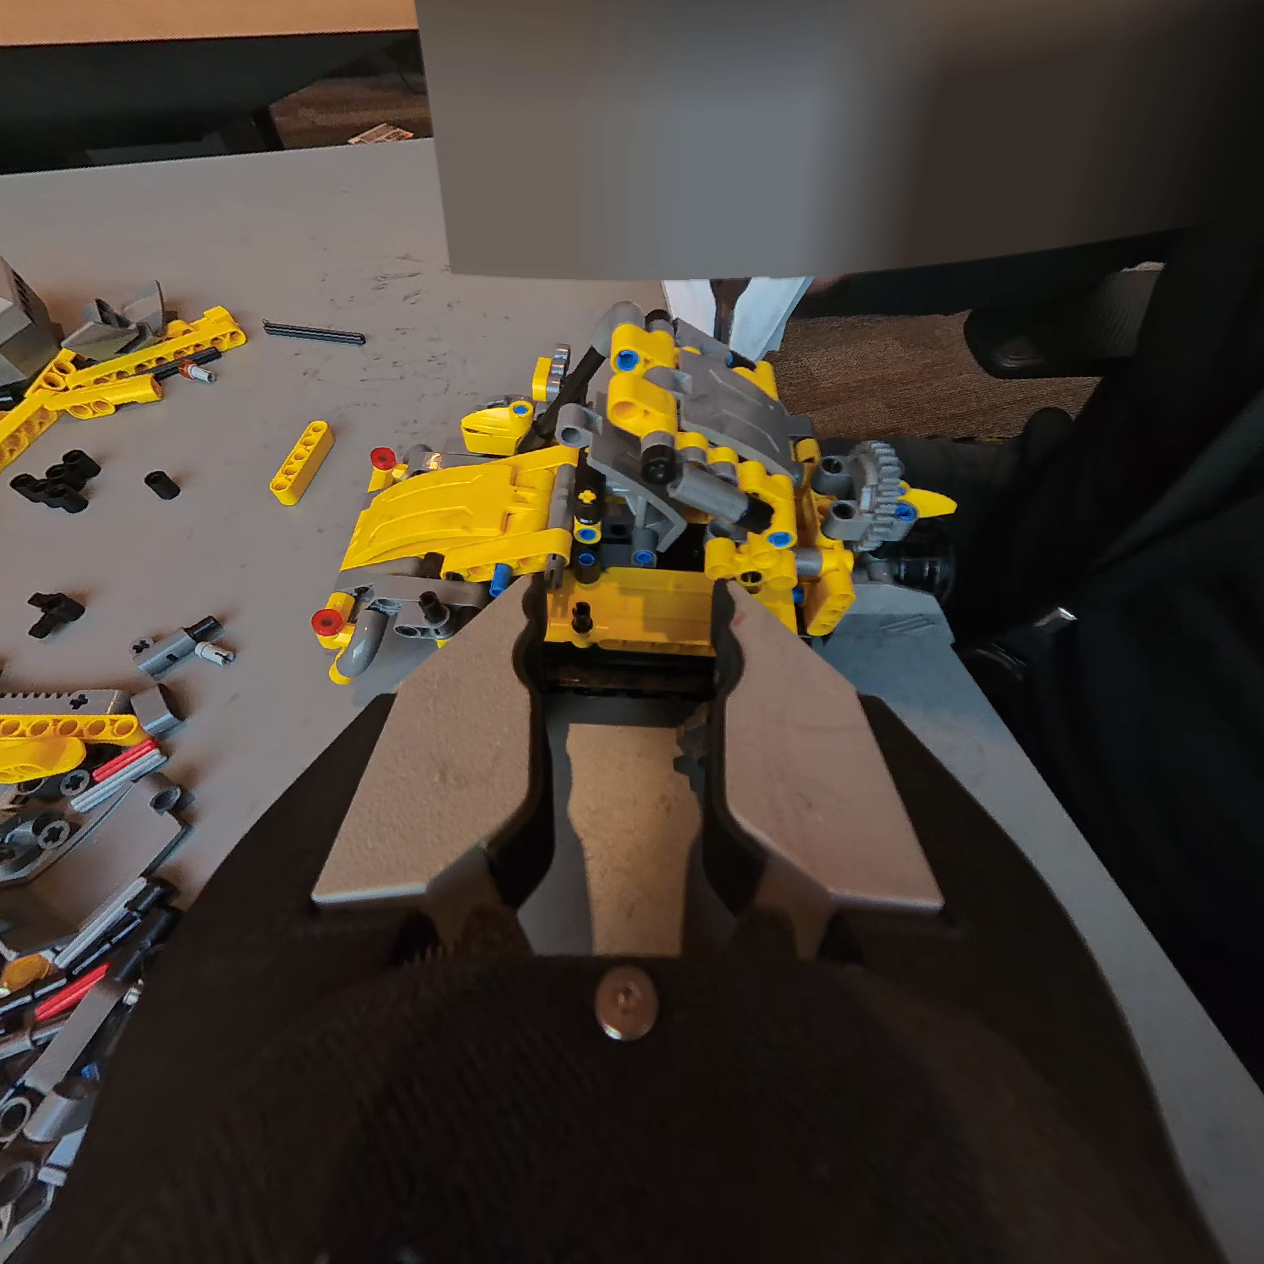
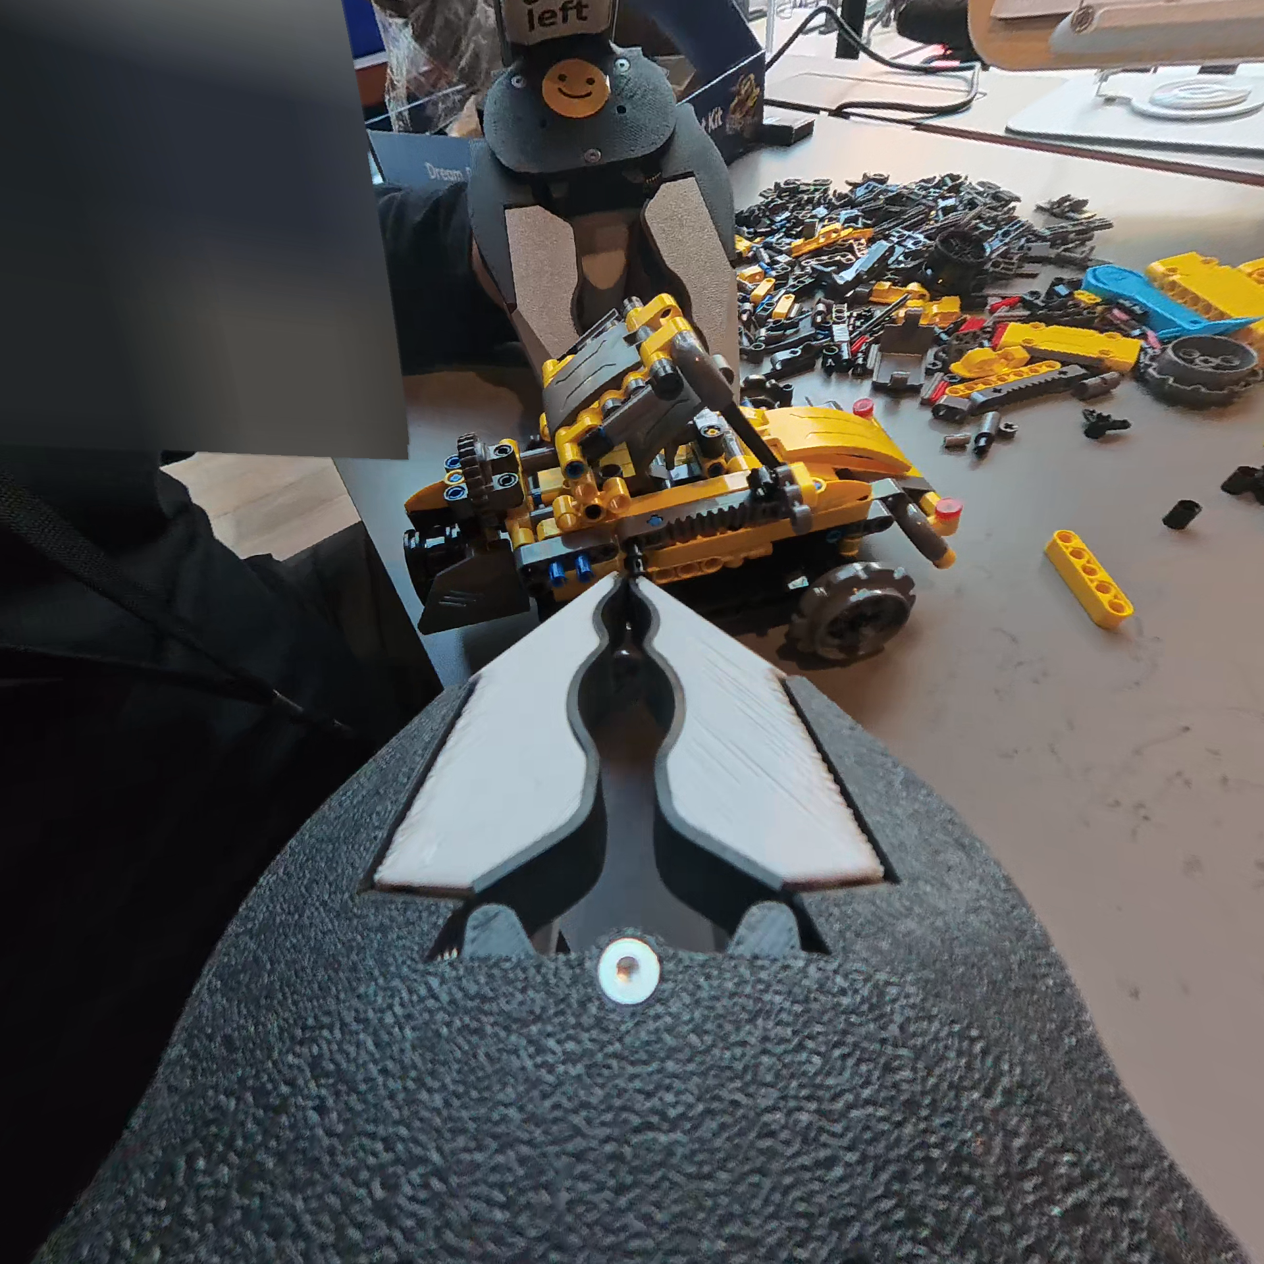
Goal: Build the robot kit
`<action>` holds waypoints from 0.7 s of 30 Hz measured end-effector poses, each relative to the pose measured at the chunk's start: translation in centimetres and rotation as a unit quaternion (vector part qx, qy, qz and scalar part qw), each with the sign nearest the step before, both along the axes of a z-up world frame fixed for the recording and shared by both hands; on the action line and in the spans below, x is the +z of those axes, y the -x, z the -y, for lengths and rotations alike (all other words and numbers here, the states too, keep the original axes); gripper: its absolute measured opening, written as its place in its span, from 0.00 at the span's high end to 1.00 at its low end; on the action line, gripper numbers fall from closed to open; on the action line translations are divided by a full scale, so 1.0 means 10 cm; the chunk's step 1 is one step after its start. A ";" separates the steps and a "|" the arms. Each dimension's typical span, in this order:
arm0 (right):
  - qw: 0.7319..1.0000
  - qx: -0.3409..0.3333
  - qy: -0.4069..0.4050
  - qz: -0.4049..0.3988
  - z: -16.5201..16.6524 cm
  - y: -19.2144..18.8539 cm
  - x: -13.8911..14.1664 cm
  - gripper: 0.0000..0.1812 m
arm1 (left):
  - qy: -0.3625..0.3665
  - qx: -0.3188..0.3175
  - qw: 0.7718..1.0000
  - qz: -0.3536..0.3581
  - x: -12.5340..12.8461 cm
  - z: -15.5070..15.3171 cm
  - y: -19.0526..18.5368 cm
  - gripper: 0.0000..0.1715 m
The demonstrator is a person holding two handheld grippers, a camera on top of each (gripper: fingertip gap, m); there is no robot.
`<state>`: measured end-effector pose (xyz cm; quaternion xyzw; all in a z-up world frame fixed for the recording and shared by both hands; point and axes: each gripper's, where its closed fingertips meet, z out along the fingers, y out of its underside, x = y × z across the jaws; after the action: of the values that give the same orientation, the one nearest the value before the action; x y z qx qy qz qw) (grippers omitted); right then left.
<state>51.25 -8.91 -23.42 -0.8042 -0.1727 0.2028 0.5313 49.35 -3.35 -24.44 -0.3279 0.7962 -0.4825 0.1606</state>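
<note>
A yellow and grey brick-built car (image 1: 465, 506) stands at the table's edge; it also shows side-on in the right wrist view (image 2: 841, 438). My left gripper (image 1: 624, 594) is shut on the car's yellow body from one end. It shows in the right wrist view (image 2: 615, 342) at the far side of the car, fingers over the roof part. My right gripper (image 2: 628, 581) is shut on a small black pin (image 2: 633, 555) at the car's near side, just below the grey toothed rack (image 2: 704, 525). One grey wheel (image 2: 855, 609) sits at the car's right end.
The grey table (image 2: 1026, 786) carries a big heap of loose black, yellow and grey pieces (image 2: 957, 273) and a blue part (image 2: 1149, 301). A yellow beam (image 2: 1087, 578) lies by the car, also seen in the left wrist view (image 1: 301, 462). A person in dark clothes (image 2: 171, 650) sits at the edge. Spacing between my two grippers at the tips: around 7 cm.
</note>
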 end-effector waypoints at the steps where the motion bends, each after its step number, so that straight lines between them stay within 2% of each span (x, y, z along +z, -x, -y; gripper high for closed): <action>1: 1.000 0.001 0.003 0.003 0.00 0.00 0.00 1.00 | 0.000 0.003 1.000 0.000 0.00 0.00 -0.01 0.73; 2: 1.000 0.001 0.005 0.007 0.00 -0.01 0.00 1.00 | -0.006 0.046 0.999 0.008 0.01 -0.09 -0.10 0.91; 3: 1.000 0.021 0.008 -0.002 0.00 0.07 0.02 1.00 | -0.015 0.055 0.998 0.016 0.00 -0.10 -0.13 0.92; 5: 0.996 0.080 0.030 0.002 0.02 0.31 -0.02 1.00 | -0.026 0.033 0.999 0.019 0.01 -0.10 -0.10 0.91; 7: 0.999 0.026 0.023 0.040 -0.07 0.16 -0.02 1.00 | -0.007 0.059 0.998 0.012 0.01 -0.22 -0.13 0.92; 10: 0.999 0.014 0.027 0.026 -0.07 0.06 -0.01 1.00 | -0.008 0.070 0.997 0.012 0.01 -0.26 -0.15 0.92; 12: 0.999 0.005 0.024 0.033 -0.08 0.02 0.00 1.00 | 0.000 0.069 0.998 0.001 0.01 -0.26 -0.13 0.90; 14: 0.999 -0.008 0.017 0.035 -0.08 -0.03 0.02 1.00 | -0.015 0.077 0.997 -0.002 0.03 -0.38 -0.09 0.86; 15: 0.999 -0.009 0.015 0.027 -0.06 -0.05 0.04 1.00 | -0.014 0.081 0.997 0.009 0.08 -0.46 -0.07 0.81; 17: 1.000 0.002 0.015 0.009 0.00 -0.02 0.06 1.00 | 0.022 0.056 0.998 0.009 0.22 -0.47 0.03 0.64; 19: 1.000 0.001 0.028 0.008 0.02 0.00 0.01 1.00 | 0.041 0.033 0.999 -0.001 0.27 -0.42 0.09 0.69; 21: 0.999 0.006 0.034 0.008 0.01 0.08 0.00 1.00 | 0.037 0.016 0.999 -0.007 0.23 -0.31 0.13 0.68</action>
<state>50.46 -9.03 -23.40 -0.8224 -0.1748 0.2047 0.5012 48.00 -0.25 -22.19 -0.3495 0.7738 -0.5064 0.1503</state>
